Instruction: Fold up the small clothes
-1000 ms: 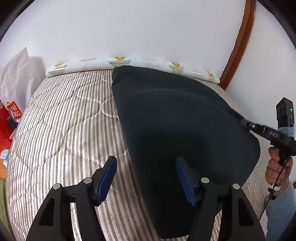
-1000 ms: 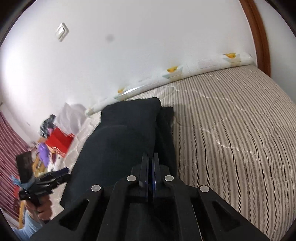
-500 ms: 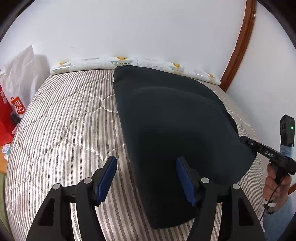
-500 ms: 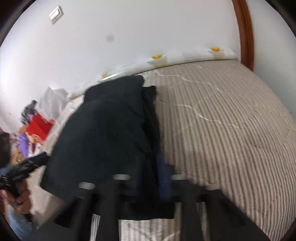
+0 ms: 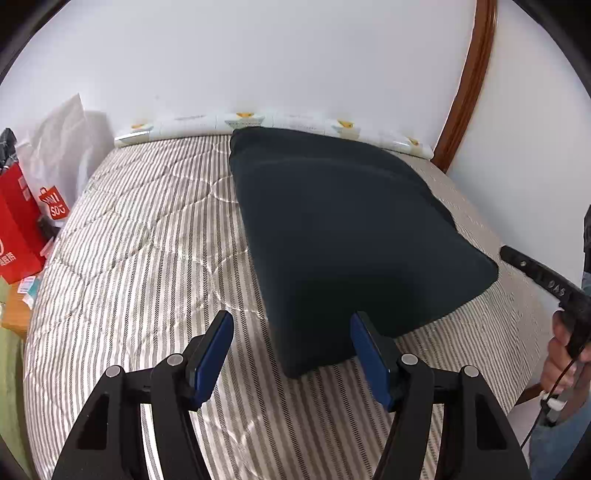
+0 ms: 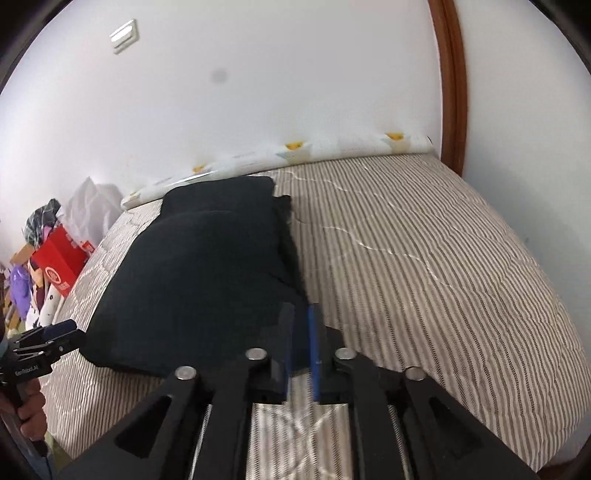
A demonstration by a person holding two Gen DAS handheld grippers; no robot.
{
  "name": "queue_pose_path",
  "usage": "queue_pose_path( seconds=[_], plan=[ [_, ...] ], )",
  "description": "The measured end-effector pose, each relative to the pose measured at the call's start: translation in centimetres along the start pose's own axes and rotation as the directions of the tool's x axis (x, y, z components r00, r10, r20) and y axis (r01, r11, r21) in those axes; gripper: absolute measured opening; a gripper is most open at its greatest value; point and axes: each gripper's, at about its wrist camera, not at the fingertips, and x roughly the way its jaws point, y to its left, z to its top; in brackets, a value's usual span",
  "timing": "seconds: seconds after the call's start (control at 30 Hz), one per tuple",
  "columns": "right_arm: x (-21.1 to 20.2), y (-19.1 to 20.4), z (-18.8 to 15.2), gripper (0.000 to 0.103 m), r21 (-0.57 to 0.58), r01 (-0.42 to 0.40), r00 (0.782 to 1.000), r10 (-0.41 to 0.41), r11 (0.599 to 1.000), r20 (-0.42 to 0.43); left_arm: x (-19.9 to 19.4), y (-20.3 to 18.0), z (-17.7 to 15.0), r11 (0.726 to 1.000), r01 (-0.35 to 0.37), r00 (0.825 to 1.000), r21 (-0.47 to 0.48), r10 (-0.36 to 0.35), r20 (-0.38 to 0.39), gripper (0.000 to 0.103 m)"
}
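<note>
We see a dark folded garment (image 5: 343,236) lying flat on a bed (image 5: 147,251) with a striped quilted cover, its far edge just beside a white patterned roll (image 5: 273,122) that runs along the wall at the far side of the bed

In the left wrist view our left tool (image 5: 291,354) hangs over the near part of the bed, jaws wide apart, nothing between the blue pads (image 5: 212,356); the right pad sits in front of the garment's near corner but we cannot tell if it touches the cloth. Left tool holds nothing

In the right wrist view our right tool (image 6: 301,347) is over the near right edge of the garment, jaws only a narrow gap apart and they have just been opening; dark cloth shows through the gap behind the pads, but the pads are not pressing on it, so no grip. The tool is a bit blurred

Each view catches the other tool at its edge, held in a hand (image 5: 561,358) at far right of the left view, and a hand (image 6: 31,413) at near left of the right view

Left of the bed we see a red box (image 5: 16,229) and a white plastic bag (image 5: 59,144). A brown wooden door frame (image 5: 469,85) stands at the far right against the white wall (image 5: 258,55). A light switch (image 6: 125,36) is on the wall in the right view
</note>
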Motion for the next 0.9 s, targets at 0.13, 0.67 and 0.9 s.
queue_pose_path(
  seconds=[0.13, 0.67, 0.9],
  plan=[
    [1.0, 1.7, -0.8, 0.020, -0.037, 0.043, 0.999, -0.043, 0.998, -0.013, -0.8, -0.7, -0.3, 1.000, -0.025, 1.000, -0.015, 0.025, 0.011, 0.063],
    [-1.6, 2.7, -2.2, 0.055, -0.039, 0.140, 0.988, -0.143, 0.989, -0.066, -5.9, -3.4, -0.6, 0.997, -0.064, 0.993, -0.035, 0.067, 0.097, 0.068],
    [-8.0, 3.4, -1.2, 0.068, -0.038, 0.189, 0.982, -0.189, 0.981, 0.022, -9.6, -4.5, -0.9, 0.994, -0.093, 0.982, -0.052, 0.101, 0.157, 0.082]
  ],
)
